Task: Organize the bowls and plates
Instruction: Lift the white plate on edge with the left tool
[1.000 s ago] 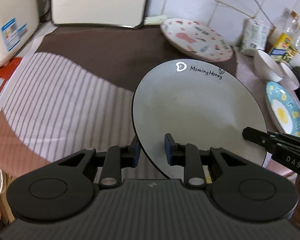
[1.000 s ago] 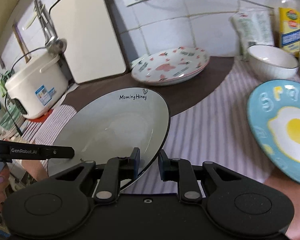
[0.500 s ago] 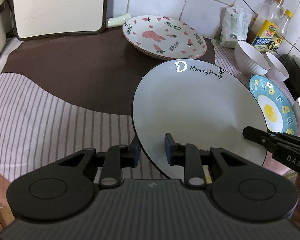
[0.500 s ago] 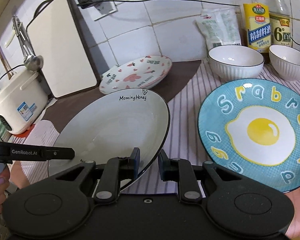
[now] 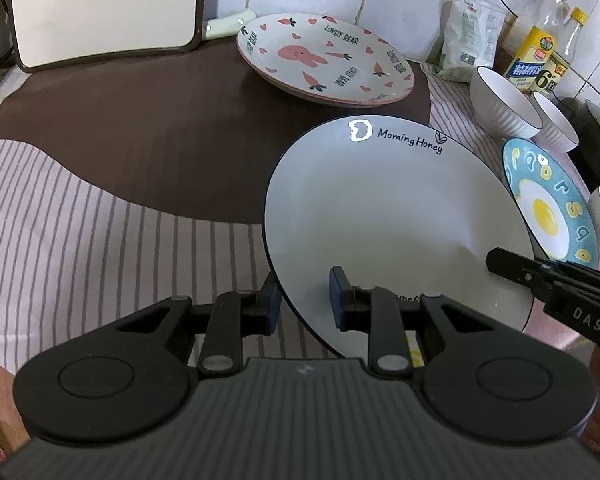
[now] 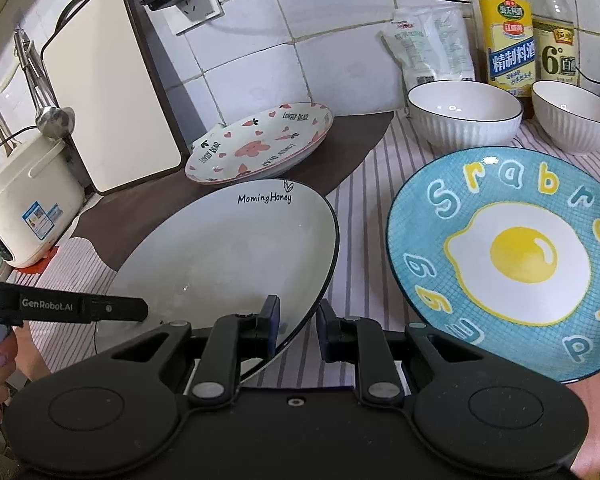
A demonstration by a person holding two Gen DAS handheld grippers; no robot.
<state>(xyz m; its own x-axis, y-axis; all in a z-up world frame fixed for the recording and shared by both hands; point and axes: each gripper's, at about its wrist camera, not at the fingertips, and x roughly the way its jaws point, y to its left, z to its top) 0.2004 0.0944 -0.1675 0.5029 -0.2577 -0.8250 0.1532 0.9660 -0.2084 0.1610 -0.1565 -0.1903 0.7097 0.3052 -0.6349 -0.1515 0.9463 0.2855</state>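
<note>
Plate [image 5: 384, 216] rim between both grippers' fingers [image 5: 269, 304], seemingly clamped.

Three plates [image 6: 228, 256]; three bowls [image 6: 464, 114]; two bottles [image 6: 510, 40]; one pouch [image 6: 432, 44].

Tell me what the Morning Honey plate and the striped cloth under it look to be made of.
Morning Honey plate: likely glazed ceramic; glossy white face, sharp light glint, thin dark rim, printed lettering. Both tools grip its rim, left tool and right tool.
Striped cloth: seemingly woven fabric or a soft mat; matte, no reflections.
</note>
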